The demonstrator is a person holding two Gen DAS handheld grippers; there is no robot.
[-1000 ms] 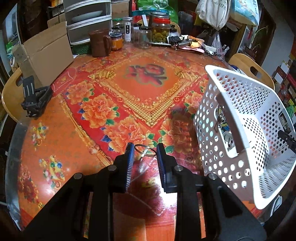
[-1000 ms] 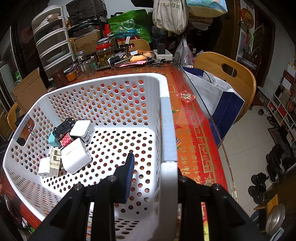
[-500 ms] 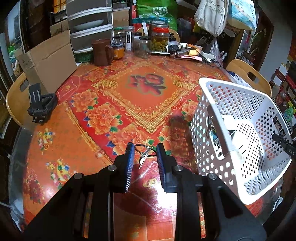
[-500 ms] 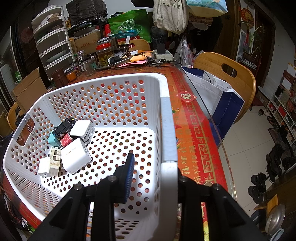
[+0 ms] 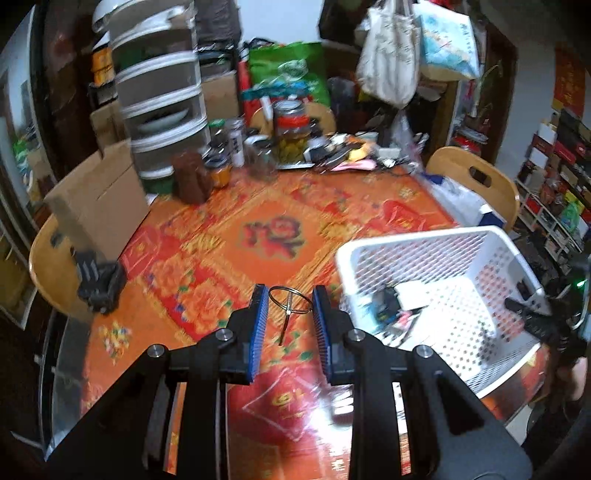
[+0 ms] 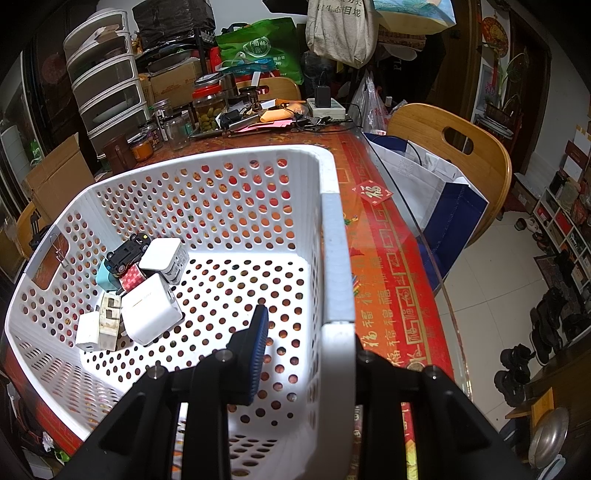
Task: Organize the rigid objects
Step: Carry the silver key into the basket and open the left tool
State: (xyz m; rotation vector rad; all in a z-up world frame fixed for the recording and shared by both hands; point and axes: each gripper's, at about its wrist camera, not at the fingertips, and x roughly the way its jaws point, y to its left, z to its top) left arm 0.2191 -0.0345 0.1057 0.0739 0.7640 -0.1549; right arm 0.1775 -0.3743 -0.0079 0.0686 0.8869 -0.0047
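Tabletop (image 5: 229,373): round, glass-topped, over a red/orange floral cloth. Directly on it: white perforated basket (image 6: 236,206) at my right edge; black clamp-like item (image 5: 98,286) near my left edge, blurred, can't ID. Far side: cardboard box (image 5: 99,206), plastic drawer unit (image 5: 162,110), brown jug (image 5: 190,177), jars (image 6: 207,107), misc. clutter.

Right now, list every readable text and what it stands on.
"福": red paper square.
"福", repeated: tablecloth border.
"生态相城": hanging canvas bag.
Print on the green bag and the jars: too small to read.
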